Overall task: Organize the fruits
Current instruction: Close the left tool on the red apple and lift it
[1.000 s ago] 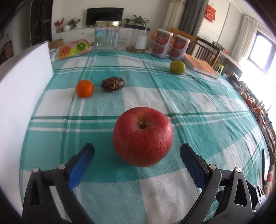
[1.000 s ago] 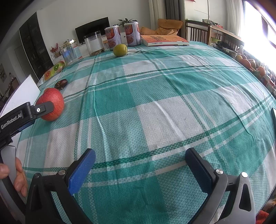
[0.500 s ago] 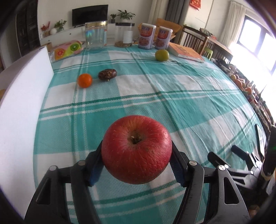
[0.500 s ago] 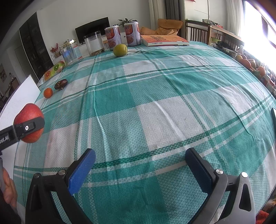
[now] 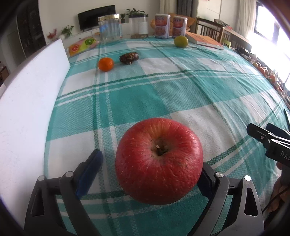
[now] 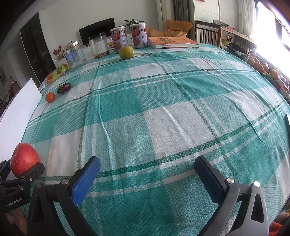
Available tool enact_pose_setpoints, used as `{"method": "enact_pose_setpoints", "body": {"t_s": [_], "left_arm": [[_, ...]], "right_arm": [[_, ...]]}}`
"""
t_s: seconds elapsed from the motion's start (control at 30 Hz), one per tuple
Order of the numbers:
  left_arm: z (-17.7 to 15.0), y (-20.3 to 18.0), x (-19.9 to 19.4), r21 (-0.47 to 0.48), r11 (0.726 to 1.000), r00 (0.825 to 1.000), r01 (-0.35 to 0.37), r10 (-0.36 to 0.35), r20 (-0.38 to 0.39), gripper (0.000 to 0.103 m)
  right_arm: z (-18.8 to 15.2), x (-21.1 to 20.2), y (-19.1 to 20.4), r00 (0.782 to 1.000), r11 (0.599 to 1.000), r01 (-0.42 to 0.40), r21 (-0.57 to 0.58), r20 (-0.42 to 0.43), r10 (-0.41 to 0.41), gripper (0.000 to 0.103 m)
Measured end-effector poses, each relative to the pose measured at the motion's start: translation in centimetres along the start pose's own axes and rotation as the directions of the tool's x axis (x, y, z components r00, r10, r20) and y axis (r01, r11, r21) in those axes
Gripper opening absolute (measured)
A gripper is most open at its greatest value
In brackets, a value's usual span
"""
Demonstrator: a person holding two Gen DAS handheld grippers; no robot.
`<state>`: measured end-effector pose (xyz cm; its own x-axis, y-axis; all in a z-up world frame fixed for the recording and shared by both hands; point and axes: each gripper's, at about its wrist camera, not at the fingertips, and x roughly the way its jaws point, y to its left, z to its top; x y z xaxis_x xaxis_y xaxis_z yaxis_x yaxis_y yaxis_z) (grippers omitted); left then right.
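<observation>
Pale walls, a dark television (image 5: 96, 17) on a low white cabinet (image 5: 85, 33), wooden chairs (image 6: 208, 34), and a bright window (image 5: 268, 27).

The left hand-held gripper (image 5: 150, 168) has just been opening, its left pad (image 5: 90, 172) clear, while the right hand-held gripper (image 6: 146, 174) gapes wide, both angled downward.

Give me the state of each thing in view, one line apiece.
left gripper, open; jaws have just been opening, blue pad clear of the apple
apple, stem up, between the left jaws, unclamped
right gripper, open, empty
tangerine, loose on the tablecloth
dark brown fruit, loose beside the tangerine
cans, upright
green citrus, loose near the cans
gold-lidded jar, upright, lid on
book, closed, flat
</observation>
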<state>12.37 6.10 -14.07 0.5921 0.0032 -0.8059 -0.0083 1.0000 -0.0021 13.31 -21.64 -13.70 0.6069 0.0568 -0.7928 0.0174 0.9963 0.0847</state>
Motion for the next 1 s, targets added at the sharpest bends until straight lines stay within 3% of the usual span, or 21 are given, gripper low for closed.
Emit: {"method": "enact_pose_setpoints", "body": {"t_s": [0.3, 1.0], "left_arm": [[-0.11, -0.03, 0.33, -0.010, 1.000, 1.000, -0.026, 0.026, 0.008, 0.101], [-0.06, -0.06, 0.37, -0.010, 1.000, 1.000, -0.026, 0.026, 0.008, 0.102]], "right_arm": [[-0.03, 0.10, 0.32, 1.000, 0.999, 0.022, -0.023, -0.011, -0.023, 0.103], [0.02, 0.13, 0.55, 0.999, 0.998, 0.039, -0.042, -0.020, -0.040, 0.103]]}}
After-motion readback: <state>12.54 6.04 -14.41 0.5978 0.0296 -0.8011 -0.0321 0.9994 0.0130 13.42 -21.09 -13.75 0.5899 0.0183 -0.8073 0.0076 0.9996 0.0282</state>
